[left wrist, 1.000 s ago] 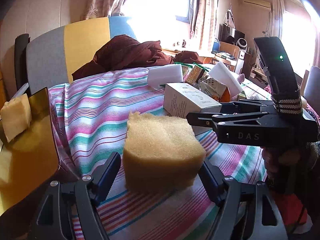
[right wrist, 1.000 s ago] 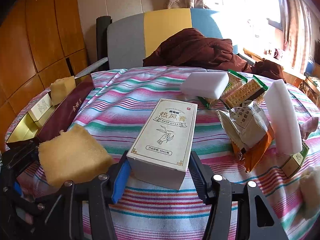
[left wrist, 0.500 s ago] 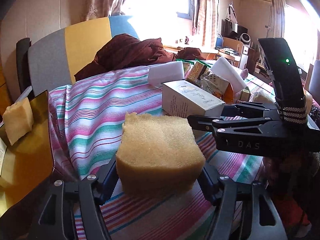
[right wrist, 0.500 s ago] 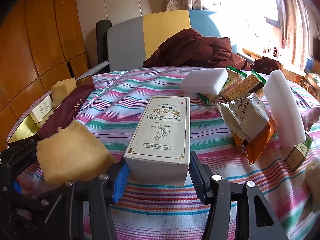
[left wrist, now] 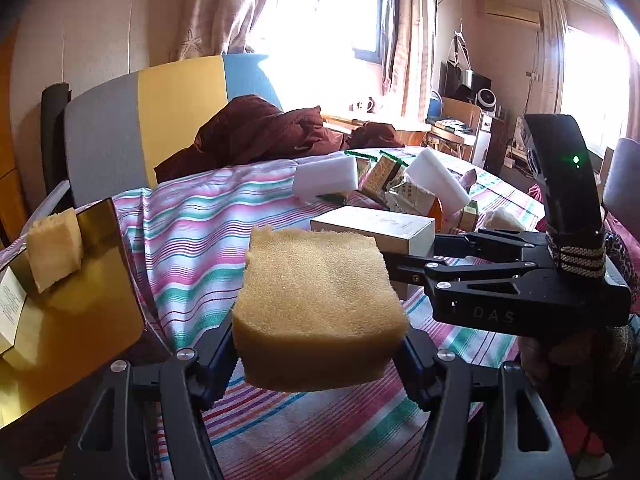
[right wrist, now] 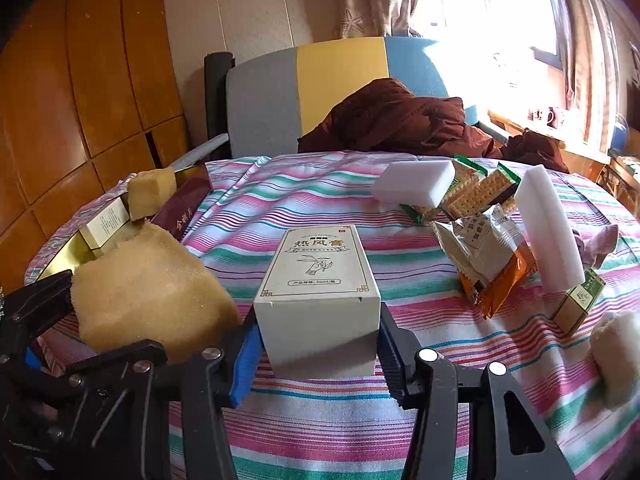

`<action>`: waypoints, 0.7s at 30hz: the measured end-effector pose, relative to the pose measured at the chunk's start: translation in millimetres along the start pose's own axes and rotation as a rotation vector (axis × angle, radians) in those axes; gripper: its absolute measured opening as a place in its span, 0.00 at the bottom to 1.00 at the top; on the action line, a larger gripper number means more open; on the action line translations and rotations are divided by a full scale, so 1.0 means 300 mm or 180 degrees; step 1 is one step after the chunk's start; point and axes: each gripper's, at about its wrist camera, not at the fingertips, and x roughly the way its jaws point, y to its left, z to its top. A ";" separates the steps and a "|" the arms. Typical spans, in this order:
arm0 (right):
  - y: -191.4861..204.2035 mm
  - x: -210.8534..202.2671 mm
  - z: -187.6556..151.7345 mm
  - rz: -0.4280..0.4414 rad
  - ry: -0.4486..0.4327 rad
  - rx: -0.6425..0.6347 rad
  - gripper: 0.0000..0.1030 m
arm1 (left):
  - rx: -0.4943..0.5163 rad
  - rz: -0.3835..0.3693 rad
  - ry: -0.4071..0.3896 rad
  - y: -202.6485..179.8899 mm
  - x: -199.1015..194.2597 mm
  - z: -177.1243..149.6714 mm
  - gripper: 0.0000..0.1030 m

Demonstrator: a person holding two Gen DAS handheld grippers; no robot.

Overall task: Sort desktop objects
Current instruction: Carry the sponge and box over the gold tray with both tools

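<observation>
A yellow sponge [left wrist: 316, 296] is clamped between the fingers of my left gripper [left wrist: 316, 342], shut on it and holding it just above the striped tablecloth [left wrist: 192, 232]. My right gripper [right wrist: 318, 344] is shut on a cream carton with dark print [right wrist: 318, 280], its near end raised off the cloth with a shadow below. The same carton [left wrist: 372, 226] shows behind the sponge in the left wrist view. At the left edge stands an open gold-lined gift box [right wrist: 68, 256] holding a smaller sponge piece [right wrist: 150, 196] and a small cream carton [right wrist: 106, 222].
Two white foam blocks [right wrist: 414, 186] [right wrist: 548, 228], cracker packs [right wrist: 480, 192], an orange snack bag [right wrist: 492, 256], a small green carton [right wrist: 578, 304] and a pale sponge [right wrist: 616, 356] crowd the right side. A chair with a brown garment [right wrist: 400, 124] stands behind the table.
The left fingers closed on the yellow sponge and raised it. The right fingers tightened on the cream carton and lifted its near end. Both grippers rose slightly.
</observation>
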 end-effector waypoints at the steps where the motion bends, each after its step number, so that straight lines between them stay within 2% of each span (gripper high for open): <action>1: 0.006 -0.007 0.005 0.0008 -0.0020 -0.0016 0.51 | -0.0025 0.0005 -0.0019 0.005 -0.010 0.003 0.67; 5: 0.025 -0.029 0.026 -0.0013 -0.0091 -0.0043 0.51 | -0.0128 0.0034 -0.0088 0.035 -0.053 0.009 0.67; 11: 0.068 -0.067 0.088 0.0096 -0.0228 -0.0115 0.51 | -0.0253 0.0128 -0.0224 0.092 -0.138 0.019 0.67; 16: 0.166 -0.058 0.169 0.0390 -0.0314 -0.0233 0.51 | -0.0500 0.0323 -0.0300 0.213 -0.206 0.012 0.67; 21: 0.335 0.000 0.245 0.0694 -0.0306 -0.0491 0.51 | -0.0809 0.0636 -0.0356 0.389 -0.276 0.003 0.67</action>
